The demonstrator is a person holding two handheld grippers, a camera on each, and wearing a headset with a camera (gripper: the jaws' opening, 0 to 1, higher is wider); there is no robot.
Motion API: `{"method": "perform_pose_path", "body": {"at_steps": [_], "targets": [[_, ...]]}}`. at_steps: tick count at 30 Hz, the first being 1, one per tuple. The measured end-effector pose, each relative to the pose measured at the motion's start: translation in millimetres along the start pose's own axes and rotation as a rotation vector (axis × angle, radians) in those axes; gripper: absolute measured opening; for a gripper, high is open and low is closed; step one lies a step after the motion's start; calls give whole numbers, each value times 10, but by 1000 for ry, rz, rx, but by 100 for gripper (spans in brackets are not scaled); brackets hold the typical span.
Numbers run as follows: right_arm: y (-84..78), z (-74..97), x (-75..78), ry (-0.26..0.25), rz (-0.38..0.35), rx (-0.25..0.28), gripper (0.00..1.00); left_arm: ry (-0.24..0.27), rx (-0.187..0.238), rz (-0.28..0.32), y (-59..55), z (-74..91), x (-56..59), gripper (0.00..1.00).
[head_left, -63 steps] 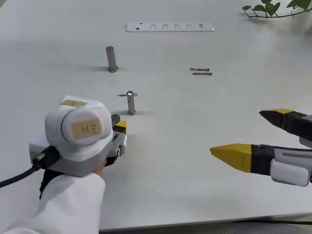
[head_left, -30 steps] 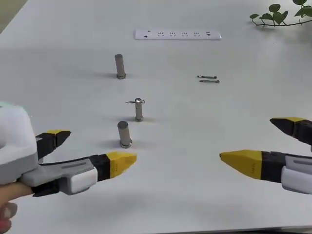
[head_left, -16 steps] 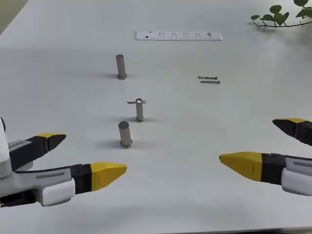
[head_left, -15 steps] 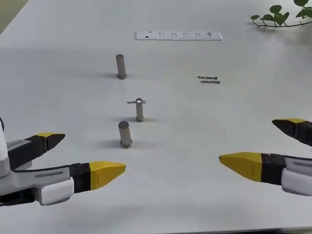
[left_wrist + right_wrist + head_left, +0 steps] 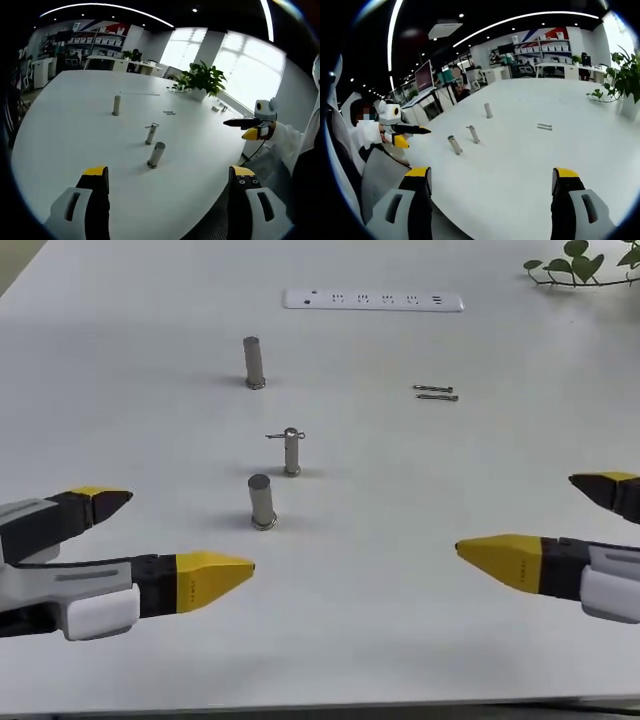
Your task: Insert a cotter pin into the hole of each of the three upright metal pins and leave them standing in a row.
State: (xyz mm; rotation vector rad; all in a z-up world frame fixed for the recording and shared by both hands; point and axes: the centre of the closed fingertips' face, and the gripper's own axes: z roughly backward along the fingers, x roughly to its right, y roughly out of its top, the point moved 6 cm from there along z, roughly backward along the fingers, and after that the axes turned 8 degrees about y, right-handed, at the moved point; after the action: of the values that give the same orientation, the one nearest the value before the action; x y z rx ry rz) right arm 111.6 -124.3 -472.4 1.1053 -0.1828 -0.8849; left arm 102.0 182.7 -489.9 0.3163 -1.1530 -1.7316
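On the surface (image 5: 400,620), middle pin (image 5: 291,454) is holding a cotter pin (image 5: 277,436); my left gripper (image 5: 190,532) is backing off near pin (image 5: 262,504), right gripper (image 5: 515,513) hovering, all jaws released.

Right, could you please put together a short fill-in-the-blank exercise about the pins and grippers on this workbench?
1. The inserted cotter pin sits in the ___ of the three upright metal pins.
2. ___ loose cotter pins lie side by side on the table, to the right of the row.
3. The left gripper and right gripper both have their jaws ___, holding nothing.

Missing words: middle; Two; open.
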Motion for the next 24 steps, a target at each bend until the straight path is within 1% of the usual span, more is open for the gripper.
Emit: {"method": "perform_pose_path", "body": {"at_steps": [6, 12, 15, 17, 20, 21, 24], "targets": [[68, 1, 45, 24, 39, -37, 92, -5, 12, -6, 30, 18, 21, 99], [256, -27, 209, 43, 160, -125, 88, -12, 11, -1, 10, 34, 33, 99], [385, -58, 317, 52, 230, -165, 87, -12, 11, 0, -3, 48, 33, 99], [443, -82, 364, 70, 276, -189, 85, -10, 15, 2, -4, 62, 27, 99], [519, -151, 443, 95, 333, -254, 83, -10, 18, 6, -3, 80, 20, 99], [538, -177, 459, 110, 350, -267, 83, -11, 18, 8, -4, 85, 18, 99], [595, -267, 508, 143, 371, -296, 81, -8, 22, 12, -4, 98, 8, 99]]}}
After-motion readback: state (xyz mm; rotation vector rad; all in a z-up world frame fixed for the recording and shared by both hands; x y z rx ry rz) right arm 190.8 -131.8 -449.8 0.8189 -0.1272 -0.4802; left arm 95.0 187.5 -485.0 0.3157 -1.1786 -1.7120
